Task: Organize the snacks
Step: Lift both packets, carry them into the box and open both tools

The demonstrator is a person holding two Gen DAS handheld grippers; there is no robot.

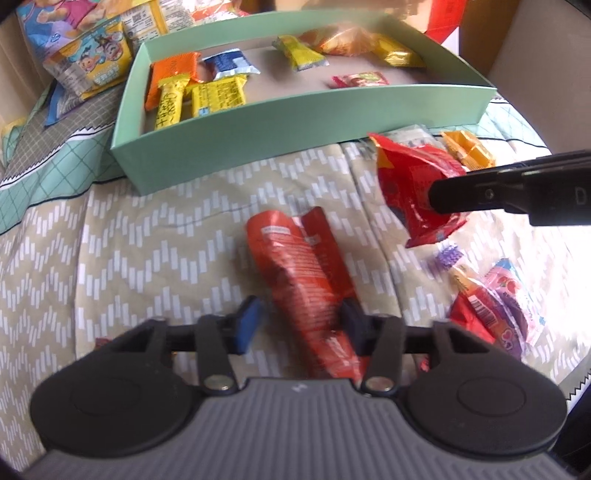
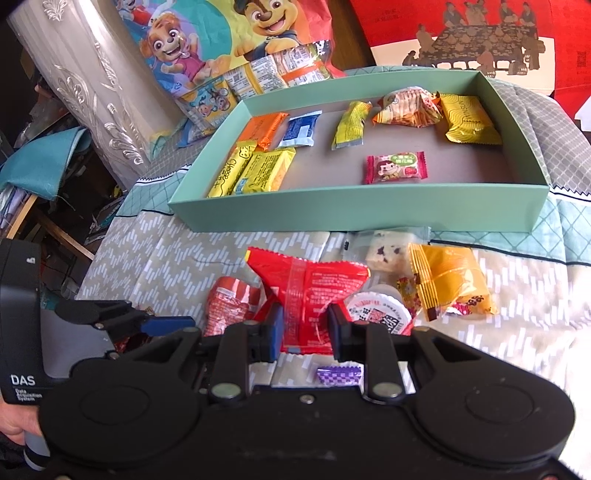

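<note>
Between our left gripper's (image 1: 301,325) blue pads we clamped a long crumpled orange-red foil packet (image 1: 301,280), its long axis pointing away towards the mint-green cardboard box (image 1: 303,122). Our right gripper (image 2: 304,326) pinched a red foil snack bag (image 2: 308,291) at its middle, above the patterned cloth (image 2: 166,254).

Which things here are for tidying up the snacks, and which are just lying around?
For the job:
- green box
- red packet in the right tool
- orange-red packet in the left tool
- loose yellow packet

Just lying about:
- cartoon puppy bag
- patterned cloth
- red picture box
</note>
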